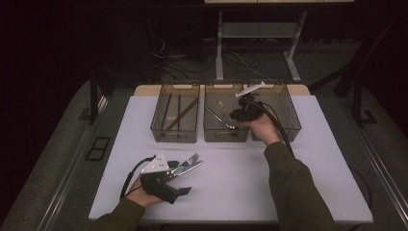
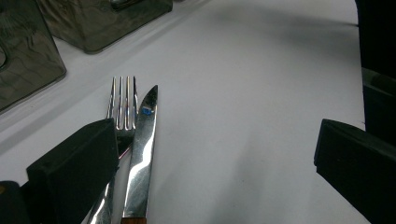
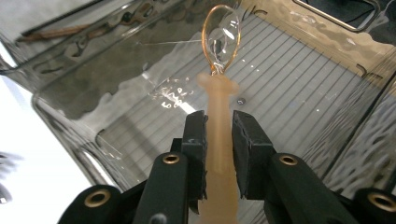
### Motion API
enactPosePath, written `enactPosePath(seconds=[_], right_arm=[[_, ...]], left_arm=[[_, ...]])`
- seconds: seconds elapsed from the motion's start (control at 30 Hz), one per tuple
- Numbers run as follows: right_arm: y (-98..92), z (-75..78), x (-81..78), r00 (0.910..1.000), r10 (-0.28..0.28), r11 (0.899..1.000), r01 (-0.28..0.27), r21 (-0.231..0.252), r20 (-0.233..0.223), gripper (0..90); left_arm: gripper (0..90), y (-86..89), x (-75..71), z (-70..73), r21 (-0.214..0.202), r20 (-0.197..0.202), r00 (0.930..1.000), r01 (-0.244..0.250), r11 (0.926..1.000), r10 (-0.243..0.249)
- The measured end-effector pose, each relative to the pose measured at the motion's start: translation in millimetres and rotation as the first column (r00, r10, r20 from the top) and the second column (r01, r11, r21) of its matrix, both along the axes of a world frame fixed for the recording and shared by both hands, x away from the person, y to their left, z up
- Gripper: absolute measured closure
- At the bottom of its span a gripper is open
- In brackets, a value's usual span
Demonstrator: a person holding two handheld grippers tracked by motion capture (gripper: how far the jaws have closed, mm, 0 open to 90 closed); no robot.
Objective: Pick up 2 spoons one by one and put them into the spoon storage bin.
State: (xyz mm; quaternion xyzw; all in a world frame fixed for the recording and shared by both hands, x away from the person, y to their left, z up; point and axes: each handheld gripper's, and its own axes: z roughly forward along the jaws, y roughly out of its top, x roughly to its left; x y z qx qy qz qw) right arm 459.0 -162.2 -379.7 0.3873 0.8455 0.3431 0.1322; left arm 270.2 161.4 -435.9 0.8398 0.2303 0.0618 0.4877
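I had the spoon (image 3: 219, 116) pinched by its pale handle between my right gripper (image 3: 219, 128) jaws, its bowl pointing ahead over the ribbed floor of the right-hand bin (image 3: 299, 88), the empty one of three smoky plastic bins at the far edge of the white table (image 1: 231, 183). To finish this well, I judged I should lower the bowl close to the bin floor, keep the handle clear of the rim, and part the jaws only once the spoon could lie flat, so it would not bounce or tip against the wall. My left gripper (image 2: 215, 154) rested low on the table with its jaws spread wide and gripping nothing; a fork (image 2: 122, 102) and a knife (image 2: 142, 149) lay side by side between them, close to the one jaw. The lower ends of both pieces were cut off by the frame. From above, my right hand (image 1: 260, 126) covered most of the spoon, and what lay in the middle bin (image 1: 225, 118) was too dim to name.
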Motion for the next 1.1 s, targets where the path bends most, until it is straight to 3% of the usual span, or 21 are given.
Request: enactPosePath(seconds=[0.17,0.23,0.7,0.77,0.97,1.1], right_arm=[[-1.6,-0.8,1.5,0.9996,-0.028,0.999,0.028,0.021,-0.002,56.3],[-2.9,0.4,0.4,0.9995,-0.032,0.999,0.032,0.013,0.007,53.9],[-13.9,18.9,-20.6,0.9995,-0.016,0.995,0.013,0.100,0.028,36.2],[-16.3,21.1,-24.4,0.9993,-0.035,0.992,0.033,0.124,0.015,31.5],[-29.0,23.4,-36.2,0.9961,-0.069,0.987,0.060,0.150,0.055,18.2],[-38.5,23.0,-43.9,0.9956,-0.080,0.983,0.070,0.170,0.049,14.2]], left_arm=[[0.0,0.0,0.0,0.0,-0.001,0.000,1.0000,0.001,1.0000,-0.001],[0.0,0.0,-0.1,0.1,0.001,0.001,1.0000,0.001,1.0000,-0.001],[0.0,-0.9,-0.9,-0.7,-0.002,-0.007,0.9999,-0.011,0.9999,0.011],[0.0,-1.1,-1.2,-0.7,-0.003,-0.010,0.9999,-0.013,0.9999,0.013],[0.0,-1.2,-1.2,-1.0,0.001,-0.011,0.9998,-0.016,0.9999,0.016],[0.0,-1.1,-1.1,-0.8,0.002,-0.009,0.9998,-0.019,0.9998,0.019]])
